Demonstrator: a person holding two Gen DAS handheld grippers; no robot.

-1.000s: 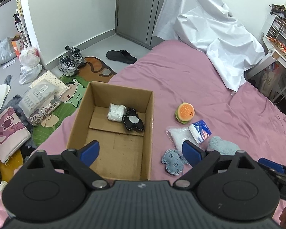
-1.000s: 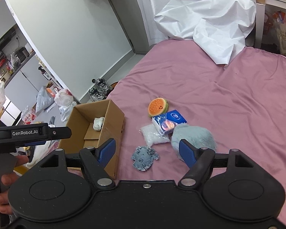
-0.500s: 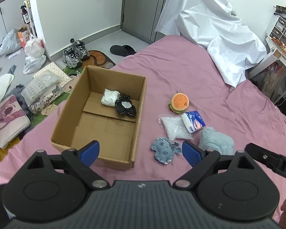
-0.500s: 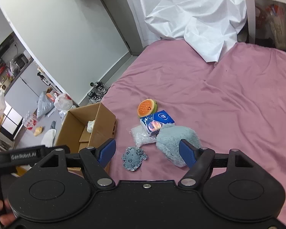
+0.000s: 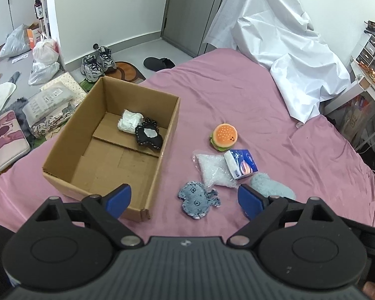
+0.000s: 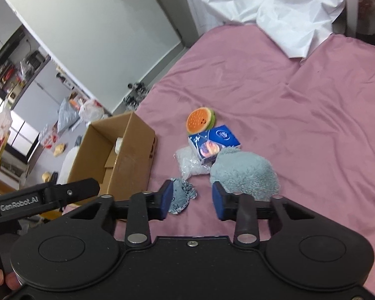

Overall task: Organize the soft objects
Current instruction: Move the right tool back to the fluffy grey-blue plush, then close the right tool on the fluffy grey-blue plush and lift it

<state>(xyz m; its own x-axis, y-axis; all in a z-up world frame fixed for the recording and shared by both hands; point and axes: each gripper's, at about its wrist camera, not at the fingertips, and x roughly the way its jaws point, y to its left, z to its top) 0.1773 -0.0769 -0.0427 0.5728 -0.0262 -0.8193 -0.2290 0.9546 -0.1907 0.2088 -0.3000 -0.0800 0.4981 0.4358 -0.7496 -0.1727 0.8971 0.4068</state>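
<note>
five soft items lie clustered mid-frame on the pink bed (image 5: 250, 95): burger plush (image 5: 223, 138), tissue pack (image 5: 241, 163), bead bag (image 5: 212, 170), denim toy (image 5: 196, 198), grey fluffy plush (image 6: 245, 172). cardboard box (image 5: 62, 147) at centre left already holds two. left gripper (image 5: 185, 198) wide, empty; right gripper (image 6: 191, 203) narrower, empty, low centre between denim toy and plush. risk: items touch, so a closing pinch could snag the neighbour or the sheet.

Both wrist views look down across the bed, sharing the cardboard box (image 5: 107, 150) (image 6: 127, 155); the right sits nearer, rightward.
</note>
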